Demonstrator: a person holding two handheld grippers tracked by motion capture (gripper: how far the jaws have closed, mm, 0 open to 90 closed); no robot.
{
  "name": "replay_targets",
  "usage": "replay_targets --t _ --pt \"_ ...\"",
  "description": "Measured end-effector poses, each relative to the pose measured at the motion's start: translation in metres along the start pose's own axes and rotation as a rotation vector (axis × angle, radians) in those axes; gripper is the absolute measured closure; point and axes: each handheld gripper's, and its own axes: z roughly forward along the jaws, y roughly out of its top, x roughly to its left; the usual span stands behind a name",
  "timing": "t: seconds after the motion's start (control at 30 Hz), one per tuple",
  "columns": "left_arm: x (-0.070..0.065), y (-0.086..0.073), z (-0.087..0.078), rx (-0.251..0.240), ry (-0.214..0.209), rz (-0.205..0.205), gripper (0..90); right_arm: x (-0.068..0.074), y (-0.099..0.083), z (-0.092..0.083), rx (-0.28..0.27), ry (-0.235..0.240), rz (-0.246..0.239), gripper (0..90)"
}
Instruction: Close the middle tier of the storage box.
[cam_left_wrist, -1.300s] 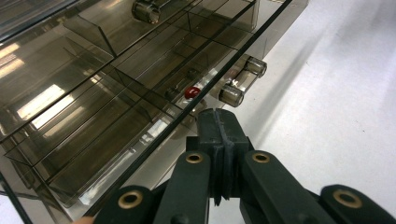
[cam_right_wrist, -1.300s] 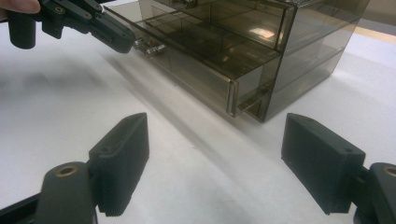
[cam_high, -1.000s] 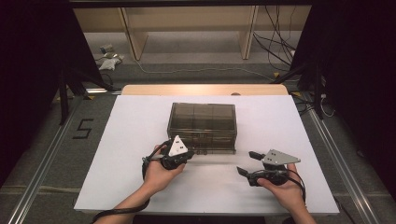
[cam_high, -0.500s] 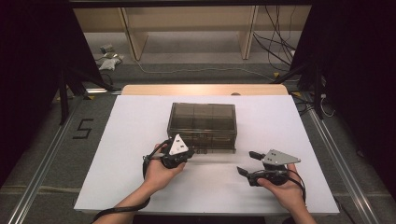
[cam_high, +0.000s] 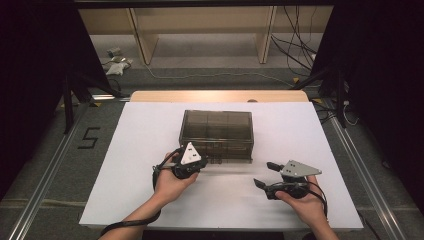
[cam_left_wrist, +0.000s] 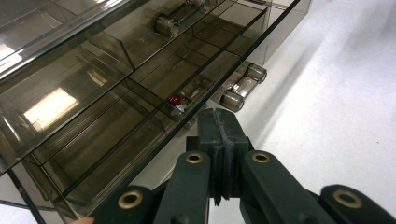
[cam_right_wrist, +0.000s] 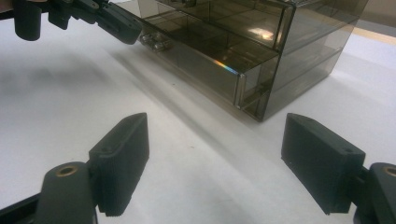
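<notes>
Hovering at drawer box mid-worktop: left tool pressed together, empty, tip just beside bottom drawer handle, which runs along box front. Right tool spread, empty, well right of box; left hand nearer.

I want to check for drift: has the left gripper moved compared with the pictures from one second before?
No. The left gripper sits at the same spot against the front edge of the smoky drawer box, jaws shut.
</notes>
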Motion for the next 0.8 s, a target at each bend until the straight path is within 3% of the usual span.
replay_targets --t 0.8 --pt "0.0023 0.0012 0.0015 0.001 0.008 0.002 89.8 -0.0004 -0.0004 0.0002 0.005 -0.002 -0.006 24.2"
